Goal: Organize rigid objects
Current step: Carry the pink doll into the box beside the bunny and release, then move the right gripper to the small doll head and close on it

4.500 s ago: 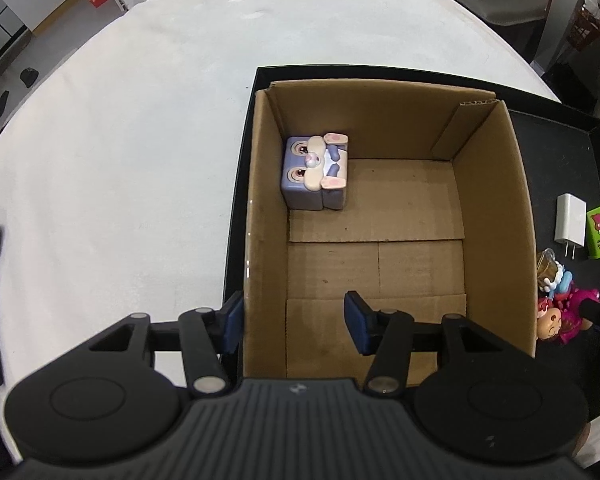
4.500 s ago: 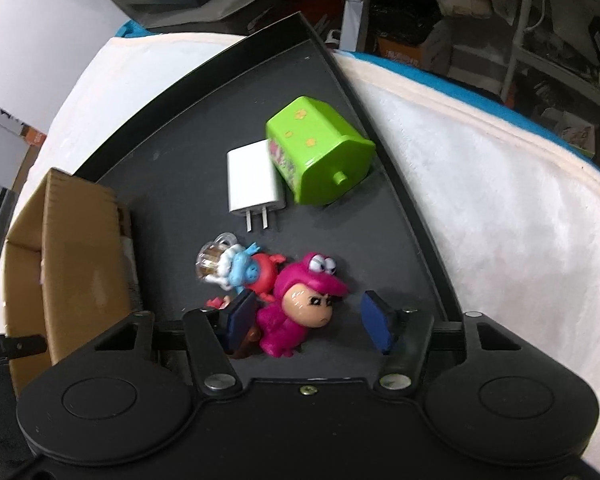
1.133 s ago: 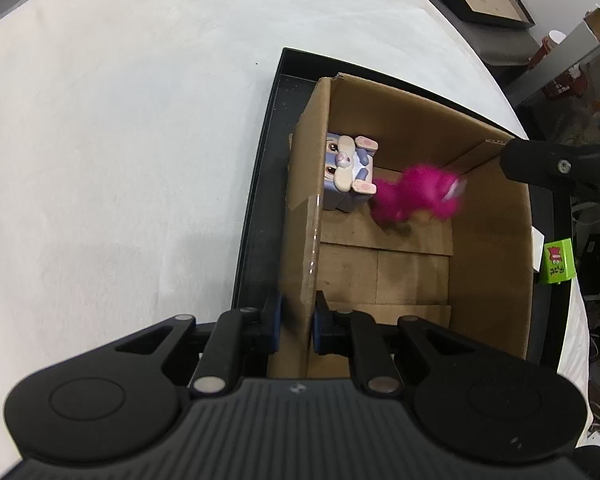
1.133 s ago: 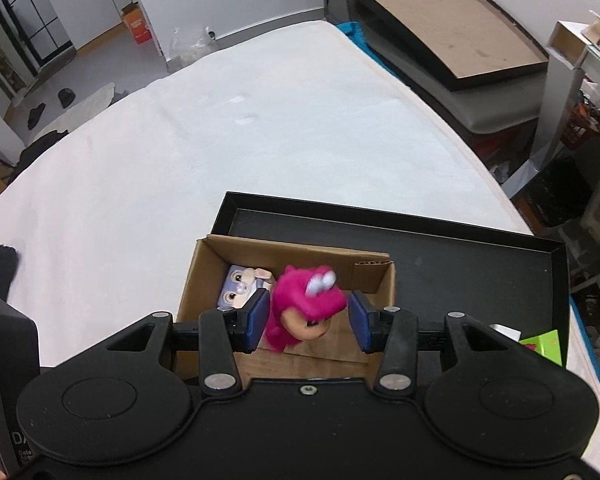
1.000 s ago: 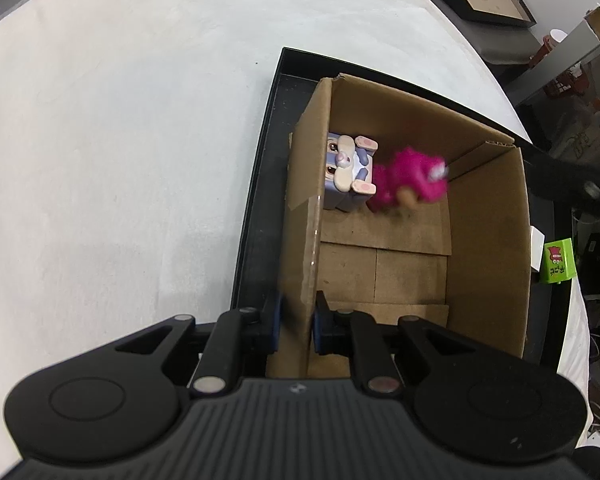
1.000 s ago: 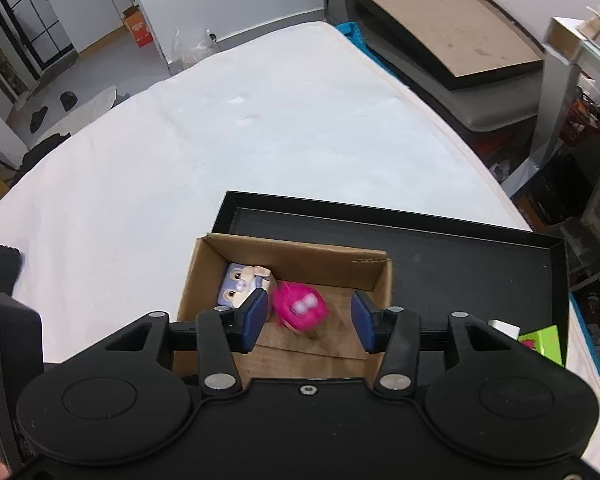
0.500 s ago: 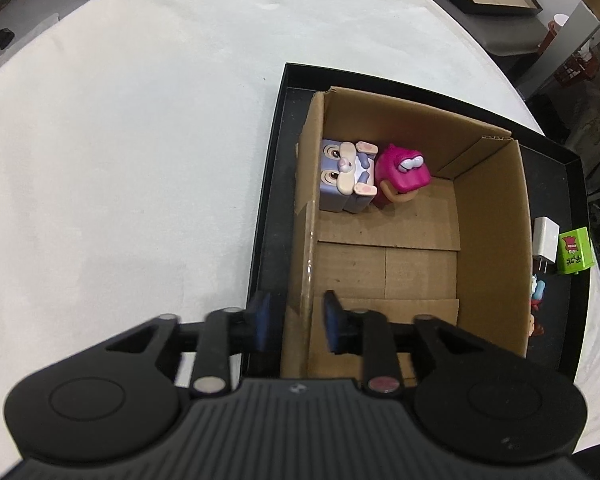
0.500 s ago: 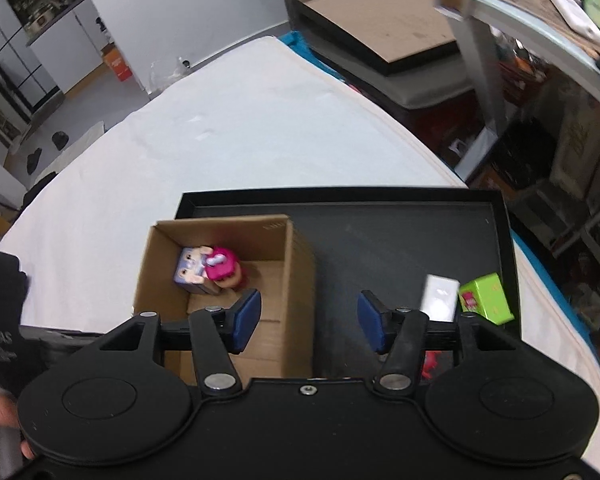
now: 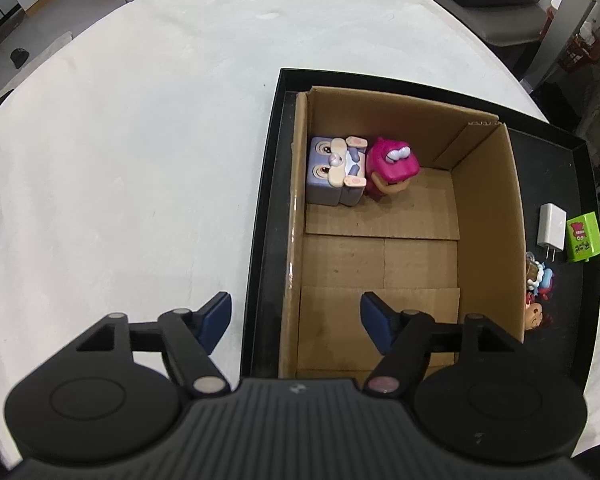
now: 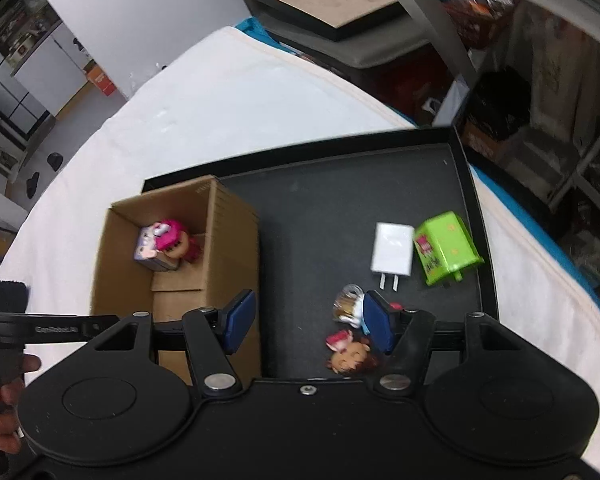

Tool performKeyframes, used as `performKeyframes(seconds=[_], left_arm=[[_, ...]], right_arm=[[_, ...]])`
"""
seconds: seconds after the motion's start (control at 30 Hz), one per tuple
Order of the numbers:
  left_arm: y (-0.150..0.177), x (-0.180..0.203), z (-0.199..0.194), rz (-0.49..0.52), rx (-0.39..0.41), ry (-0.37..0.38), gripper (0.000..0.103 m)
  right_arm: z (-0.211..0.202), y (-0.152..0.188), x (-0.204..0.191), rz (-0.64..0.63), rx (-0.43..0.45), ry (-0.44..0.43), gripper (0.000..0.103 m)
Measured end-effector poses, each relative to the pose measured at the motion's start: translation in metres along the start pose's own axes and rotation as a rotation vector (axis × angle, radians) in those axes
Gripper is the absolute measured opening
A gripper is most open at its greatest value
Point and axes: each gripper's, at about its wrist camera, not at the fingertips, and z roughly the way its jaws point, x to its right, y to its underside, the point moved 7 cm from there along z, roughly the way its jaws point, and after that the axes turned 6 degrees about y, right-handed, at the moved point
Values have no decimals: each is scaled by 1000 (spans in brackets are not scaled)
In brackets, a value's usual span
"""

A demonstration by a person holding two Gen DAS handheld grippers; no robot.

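Pink toy [image 9: 392, 168], carried in right gripper [image 10: 308, 326] earlier, now sits in box [image 9: 488, 216] upper left, against blue cube [image 9: 334, 170]. Right jaws have opened further, empty. Left gripper [image 9: 296, 316] has let go of box wall; jaws just opened, straddling it.

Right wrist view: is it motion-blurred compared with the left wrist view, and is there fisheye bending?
Left wrist view: sharp; the cardboard box and pink figure are crisp, while the tray edges bow with fisheye. Right wrist view: softer; the green toy and white charger are slightly smeared, and the background shelves streak.
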Motion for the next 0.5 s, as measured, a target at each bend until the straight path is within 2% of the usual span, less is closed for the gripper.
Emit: performKeyframes(seconds=[0.5], left_arm=[[4,15,7,26,-29,-69,74]], right_arm=[[51,42,31,102,-98,-57,60]])
